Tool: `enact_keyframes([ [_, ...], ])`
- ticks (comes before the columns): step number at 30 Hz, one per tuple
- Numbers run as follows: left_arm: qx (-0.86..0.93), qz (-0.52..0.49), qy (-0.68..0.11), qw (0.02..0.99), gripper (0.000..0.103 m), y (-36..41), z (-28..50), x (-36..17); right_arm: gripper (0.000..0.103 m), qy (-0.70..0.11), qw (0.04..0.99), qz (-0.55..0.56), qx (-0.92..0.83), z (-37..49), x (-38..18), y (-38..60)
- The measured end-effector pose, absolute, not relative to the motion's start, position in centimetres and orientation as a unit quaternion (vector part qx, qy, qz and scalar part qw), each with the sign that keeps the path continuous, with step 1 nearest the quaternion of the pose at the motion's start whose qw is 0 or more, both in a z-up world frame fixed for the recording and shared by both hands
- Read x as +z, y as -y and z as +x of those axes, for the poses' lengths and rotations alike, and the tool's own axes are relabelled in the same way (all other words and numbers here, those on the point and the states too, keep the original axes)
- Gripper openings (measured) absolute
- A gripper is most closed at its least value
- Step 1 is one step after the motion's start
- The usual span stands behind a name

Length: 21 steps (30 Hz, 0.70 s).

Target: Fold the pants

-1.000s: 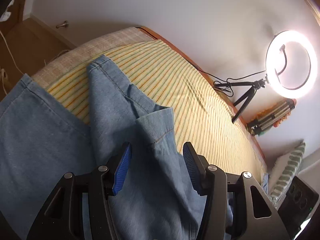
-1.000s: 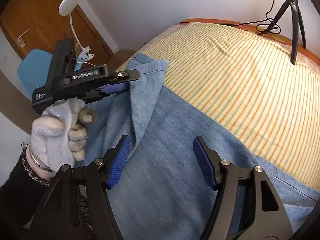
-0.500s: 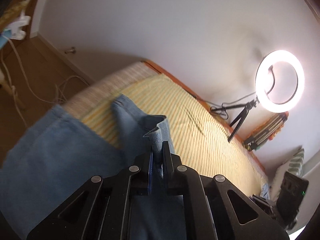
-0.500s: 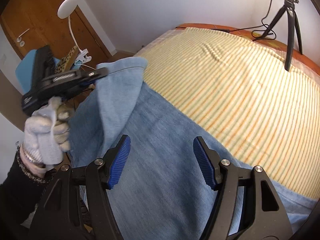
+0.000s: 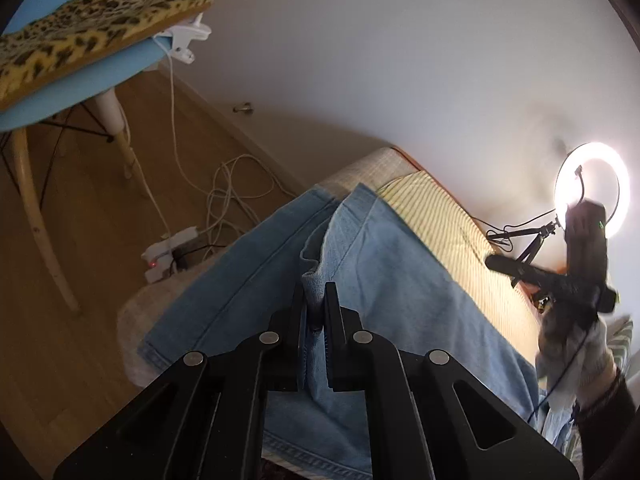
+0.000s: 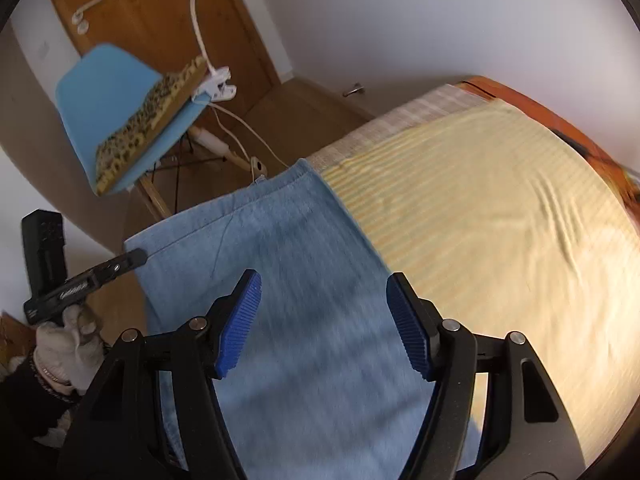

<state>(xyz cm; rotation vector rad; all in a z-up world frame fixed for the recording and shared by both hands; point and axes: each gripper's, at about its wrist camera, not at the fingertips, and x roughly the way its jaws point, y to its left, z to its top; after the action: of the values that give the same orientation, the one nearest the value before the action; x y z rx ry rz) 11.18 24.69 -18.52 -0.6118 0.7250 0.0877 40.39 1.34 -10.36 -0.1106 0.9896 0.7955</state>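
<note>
– What are the left tongs [image 5: 315, 312] doing?
– Pinching a fold of the jeans [image 5: 384, 280], which are lying on the striped bed [image 6: 500, 208].
– And the right tongs [image 6: 324, 320]?
– Hanging wide open above the denim, gripping nothing

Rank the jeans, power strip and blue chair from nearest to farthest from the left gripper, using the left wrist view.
1. jeans: clamped between the left gripper fingers.
2. power strip: on the floor, left of the bed.
3. blue chair: upper left, beyond the strip.
</note>
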Motion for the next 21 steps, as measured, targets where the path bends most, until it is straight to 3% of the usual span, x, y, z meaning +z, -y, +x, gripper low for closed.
enact_keyframes([
  [12, 0.039, -0.295, -0.353, 0.887, 0.005, -26.0, 11.9, -20.1, 0.061, -0.491, 0.765, -0.105, 0.404, 48.2, -15.2, -11.4],
  [17, 0.034, -0.293, -0.351, 0.889, 0.005, -25.8, 12.0, -20.1, 0.028, -0.482, 0.770, -0.138, 0.394, 47.6, -16.2, -12.4],
  [18, 0.035, -0.296, -0.351, 0.888, 0.005, -25.9, 11.9, -20.1, 0.010, -0.482, 0.773, -0.139, 0.388, 47.5, -16.1, -12.0],
  [21, 0.035, -0.308, -0.343, 0.887, 0.005, -26.2, 11.2, -20.0, 0.008, -0.468, 0.784, -0.108, 0.393, 47.0, -14.6, -10.9],
])
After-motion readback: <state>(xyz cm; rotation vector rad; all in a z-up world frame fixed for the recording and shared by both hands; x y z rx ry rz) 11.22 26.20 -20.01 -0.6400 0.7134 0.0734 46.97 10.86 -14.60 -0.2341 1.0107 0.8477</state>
